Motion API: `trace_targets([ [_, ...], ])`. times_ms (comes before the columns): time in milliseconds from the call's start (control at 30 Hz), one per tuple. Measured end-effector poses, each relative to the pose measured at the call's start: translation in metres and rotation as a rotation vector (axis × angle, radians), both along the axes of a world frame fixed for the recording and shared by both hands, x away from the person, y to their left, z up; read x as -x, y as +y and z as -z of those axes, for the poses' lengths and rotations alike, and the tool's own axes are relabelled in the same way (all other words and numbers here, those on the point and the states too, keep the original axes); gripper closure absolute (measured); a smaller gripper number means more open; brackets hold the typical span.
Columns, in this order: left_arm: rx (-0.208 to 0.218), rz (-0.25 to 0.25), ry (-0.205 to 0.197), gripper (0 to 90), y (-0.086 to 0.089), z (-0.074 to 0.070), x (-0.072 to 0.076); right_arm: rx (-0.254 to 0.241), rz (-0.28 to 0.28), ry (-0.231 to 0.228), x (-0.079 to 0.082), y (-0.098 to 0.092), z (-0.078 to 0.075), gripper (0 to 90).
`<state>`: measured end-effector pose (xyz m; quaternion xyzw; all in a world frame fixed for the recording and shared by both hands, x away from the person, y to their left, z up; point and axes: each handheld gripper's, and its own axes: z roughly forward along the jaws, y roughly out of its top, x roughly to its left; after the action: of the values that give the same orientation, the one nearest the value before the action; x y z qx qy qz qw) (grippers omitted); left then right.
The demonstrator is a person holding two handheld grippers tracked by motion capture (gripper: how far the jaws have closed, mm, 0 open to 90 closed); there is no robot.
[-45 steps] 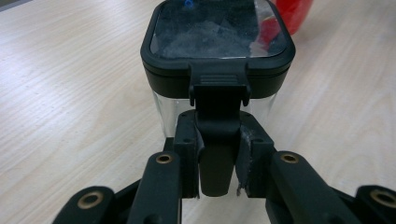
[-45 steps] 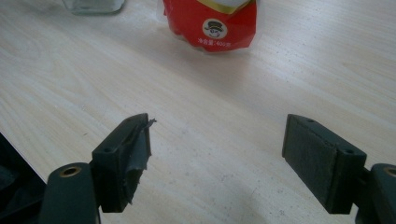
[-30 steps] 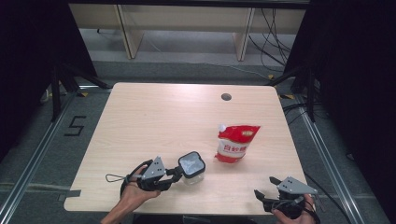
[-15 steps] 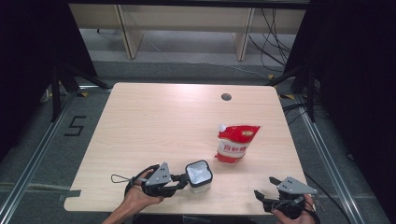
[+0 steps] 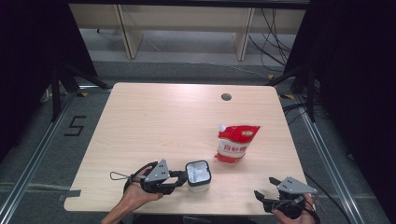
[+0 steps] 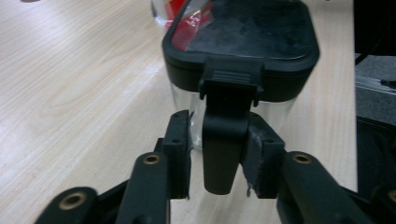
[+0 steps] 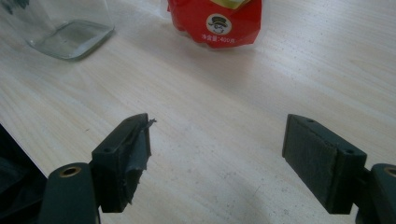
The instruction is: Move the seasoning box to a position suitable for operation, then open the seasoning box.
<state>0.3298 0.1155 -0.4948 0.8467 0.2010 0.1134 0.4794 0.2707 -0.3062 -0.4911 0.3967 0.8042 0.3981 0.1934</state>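
Left hand-held gripper (image 6: 217,154): clenched on the lid latch (image 6: 224,140) of a clear container (image 5: 198,175).
Right hand-held gripper (image 7: 217,163): released, jaws spread over the counter (image 5: 154,121).
Red pouch (image 5: 235,143): just beyond the container.

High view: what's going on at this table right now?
A person holds a gripper in each hand at a wooden table. The left tongs are closed on the black latch tab of a clear container with a black lid, near the front edge. The right tongs sit open and empty at the front right corner. A red pouch with a white cap stands just beyond the container, untouched by either.
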Motion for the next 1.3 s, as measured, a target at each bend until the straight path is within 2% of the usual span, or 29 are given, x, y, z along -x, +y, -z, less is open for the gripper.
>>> trace_targets([
  [67,-0.005,-0.013,-0.007,58.9,0.001,0.000,-0.001,-0.003,0.004,0.001,0.000,0.000,0.000,24.4],
  [100,-0.003,-0.025,0.002,58.1,0.001,-0.001,0.001,-0.003,0.006,-0.012,0.000,0.000,0.000,24.5],
  [167,-0.019,-0.014,-0.013,53.0,0.003,-0.002,0.000,0.000,0.004,-0.003,0.000,0.000,0.000,24.5],
  [200,-0.003,-0.044,0.002,48.6,0.003,-0.005,0.002,-0.005,0.003,0.004,0.000,0.000,0.000,24.4],
  [233,-0.003,-0.044,0.002,44.6,0.003,-0.005,0.002,-0.005,0.003,0.004,0.000,0.000,0.000,24.4],
  [267,0.014,-0.072,0.025,41.5,0.005,-0.007,0.004,-0.017,0.028,0.016,0.003,0.002,0.000,24.4],
  [300,0.022,-0.071,0.025,39.4,0.007,-0.009,0.005,-0.002,0.017,-0.004,0.002,0.001,0.000,24.4],
  [333,0.022,-0.071,0.025,37.1,0.007,-0.009,0.005,-0.002,0.017,-0.004,0.002,0.001,0.000,24.4],
  [400,0.035,-0.102,0.048,34.0,0.010,-0.013,0.009,0.000,0.013,-0.007,0.002,0.001,0.000,24.5],
  [467,0.026,-0.102,0.044,31.5,0.013,-0.017,0.009,-0.004,0.010,-0.007,0.002,0.002,0.000,24.4],
  [500,0.056,-0.123,0.065,30.5,0.013,-0.017,0.011,0.003,0.001,-0.018,0.001,0.001,0.000,24.4],
  [567,0.043,-0.110,0.057,29.9,0.015,-0.020,0.010,0.008,0.000,-0.019,0.001,0.001,0.000,24.4],
  [633,0.050,-0.128,0.066,29.3,0.014,-0.023,0.012,0.009,-0.002,-0.019,0.001,0.001,0.000,24.4],
  [667,0.033,-0.120,0.070,29.0,0.014,-0.027,0.013,0.009,-0.003,-0.018,0.001,0.001,0.000,24.4],
  [867,0.035,-0.122,0.075,28.4,0.008,-0.035,0.019,0.010,-0.004,-0.020,0.001,0.001,0.000,24.4],
  [900,0.030,-0.109,0.064,28.4,0.007,-0.036,0.019,0.004,-0.002,-0.003,0.001,0.002,0.000,24.4],
  [933,0.030,-0.109,0.064,28.4,0.007,-0.036,0.019,0.011,-0.005,-0.016,0.001,0.002,0.001,24.4],
  [967,0.048,-0.113,0.070,28.4,0.006,-0.035,0.020,-0.008,0.015,0.028,0.004,0.004,0.000,24.4],
  [1000,0.025,-0.106,0.066,28.4,0.007,-0.038,0.020,0.000,0.004,0.005,0.003,0.004,0.001,24.4],
  [1067,0.039,-0.119,0.077,28.4,0.005,-0.038,0.020,0.006,0.000,0.000,0.002,0.005,0.001,24.5],
  [1100,0.034,-0.118,0.082,28.4,0.006,-0.039,0.018,0.004,-0.001,0.008,0.002,0.005,0.000,24.4],
  [1133,0.034,-0.126,0.086,28.6,0.006,-0.039,0.017,0.009,-0.004,-0.010,0.001,0.004,0.001,24.5],
  [1200,0.026,-0.137,0.087,29.0,0.006,-0.042,0.015,0.008,0.003,0.000,0.001,0.004,0.001,24.4],
  [1233,0.041,-0.129,0.080,29.4,0.006,-0.042,0.013,0.014,-0.006,-0.013,0.000,0.003,0.001,24.3],
  [1300,0.039,-0.121,0.080,31.4,0.006,-0.042,0.011,0.014,-0.006,-0.013,0.000,0.003,0.000,24.3],
])
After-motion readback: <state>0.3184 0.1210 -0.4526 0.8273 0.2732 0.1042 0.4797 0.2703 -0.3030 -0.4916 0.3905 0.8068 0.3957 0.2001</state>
